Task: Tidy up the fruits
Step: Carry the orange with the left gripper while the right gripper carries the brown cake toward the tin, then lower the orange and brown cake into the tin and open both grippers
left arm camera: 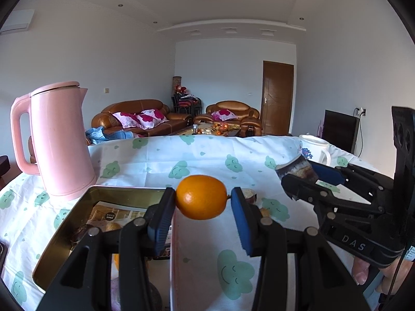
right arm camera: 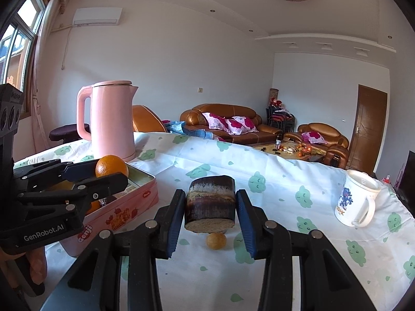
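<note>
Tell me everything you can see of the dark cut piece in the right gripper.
The dark cut piece is a short, stubby cylinder, likely sugarcane: dark purple-brown skin with a pale whitish band, and a pale, fibrous cut face below. The right gripper holds it clear of the tablecloth, blue pads pressing opposite sides. A small yellowish round fruit lies on the cloth below it, apart from it.

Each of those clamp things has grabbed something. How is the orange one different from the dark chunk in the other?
The orange is round, smooth and bright; the dark chunk is a short cylinder with a rough brown banded skin and a pale cut face. The orange is whole; the chunk is a cut piece. The orange hangs by the open tin in the left gripper; the chunk is over bare tablecloth in the right gripper. Both are clamped and lifted off the table.
</note>
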Available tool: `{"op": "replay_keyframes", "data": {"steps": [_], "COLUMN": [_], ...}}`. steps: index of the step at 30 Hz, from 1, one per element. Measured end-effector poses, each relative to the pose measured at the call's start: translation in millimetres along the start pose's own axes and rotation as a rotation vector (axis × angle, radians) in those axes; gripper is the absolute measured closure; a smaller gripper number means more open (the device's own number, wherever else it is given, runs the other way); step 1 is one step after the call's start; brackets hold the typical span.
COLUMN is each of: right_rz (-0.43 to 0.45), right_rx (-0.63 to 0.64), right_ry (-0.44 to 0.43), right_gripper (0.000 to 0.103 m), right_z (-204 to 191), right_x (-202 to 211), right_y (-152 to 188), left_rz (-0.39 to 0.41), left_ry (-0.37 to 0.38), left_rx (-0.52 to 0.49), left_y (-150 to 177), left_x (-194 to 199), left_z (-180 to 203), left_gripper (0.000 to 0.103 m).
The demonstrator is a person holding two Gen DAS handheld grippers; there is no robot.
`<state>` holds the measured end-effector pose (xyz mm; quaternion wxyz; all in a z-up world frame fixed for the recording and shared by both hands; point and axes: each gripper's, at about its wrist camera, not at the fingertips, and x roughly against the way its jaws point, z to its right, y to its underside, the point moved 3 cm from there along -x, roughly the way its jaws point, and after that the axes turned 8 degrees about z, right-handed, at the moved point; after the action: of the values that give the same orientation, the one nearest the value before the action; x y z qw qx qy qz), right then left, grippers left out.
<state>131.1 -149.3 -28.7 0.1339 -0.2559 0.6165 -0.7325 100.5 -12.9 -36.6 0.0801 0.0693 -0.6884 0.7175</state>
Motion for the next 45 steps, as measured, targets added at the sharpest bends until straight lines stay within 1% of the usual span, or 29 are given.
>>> {"op": "replay_keyframes", "data": {"steps": [6,22,34,45], "right_rz": [-0.001,-0.016,-0.013,-0.038], "right_rx": [0.006,0.059,0.095,0.118], "right_ry": [-0.026,-0.118,-0.181,-0.223], "right_gripper": [0.061,0.061,0.061,0.061], "right_z": [-10,-54,-84,-107], "right_x": [-5,-25,-36,-51], "right_y": [-5,-18,-28,-28], "left_rz": [-0.007,-0.049,-0.082,-0.131], "left_ry": [-0.011,-0.076,-0.142,-0.177], "left_rx": [0.011,0.04,0.07,0.075], "left_y": [1,5,10,14], "left_x": [3,14,19,16], "left_z": [-11,-61,-100,-117], "left_gripper": [0.057,0.057,0.057,0.057]}}
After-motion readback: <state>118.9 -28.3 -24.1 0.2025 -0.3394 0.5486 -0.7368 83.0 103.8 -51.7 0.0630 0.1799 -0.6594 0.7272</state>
